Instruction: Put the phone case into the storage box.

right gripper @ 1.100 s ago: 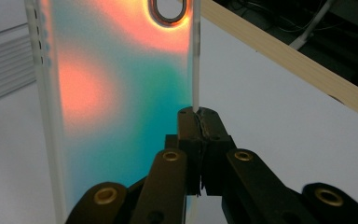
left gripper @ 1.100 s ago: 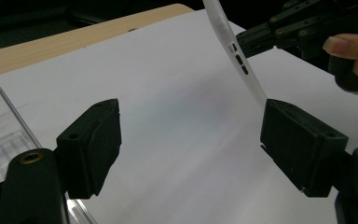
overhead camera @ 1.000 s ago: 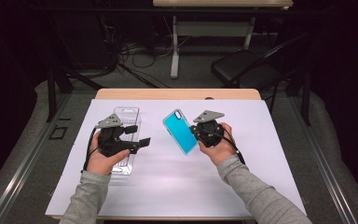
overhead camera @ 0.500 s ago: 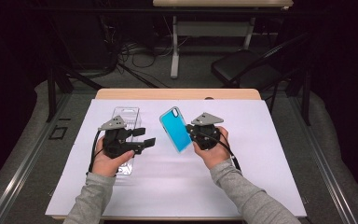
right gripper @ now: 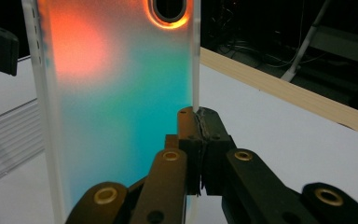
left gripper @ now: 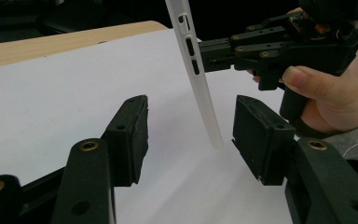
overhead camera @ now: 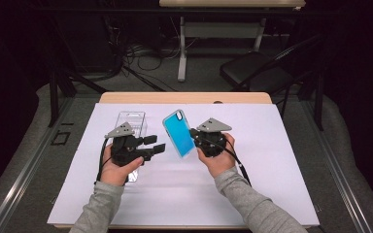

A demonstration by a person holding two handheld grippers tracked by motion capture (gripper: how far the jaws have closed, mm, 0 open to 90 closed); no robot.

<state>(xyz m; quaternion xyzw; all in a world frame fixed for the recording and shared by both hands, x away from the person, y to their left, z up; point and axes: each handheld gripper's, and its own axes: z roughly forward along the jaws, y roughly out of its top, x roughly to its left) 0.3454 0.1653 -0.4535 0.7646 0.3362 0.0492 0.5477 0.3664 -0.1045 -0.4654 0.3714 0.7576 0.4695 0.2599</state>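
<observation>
Both left gripper [left gripper: 189, 135] jaws flank phone case [left gripper: 196, 74] edge.

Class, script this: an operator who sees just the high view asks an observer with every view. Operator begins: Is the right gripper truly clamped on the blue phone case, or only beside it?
Observer: Clamped: its own view shows the right gripper shut on the phone case's thin side rim.
Operator: Has the left gripper touched it?
Observer: No. The left gripper's jaws have just been closing, the case's corner between them, gaps either side.
Operator: Is the case all blue?
Observer: No, orange glows around its camera cutout.
</observation>
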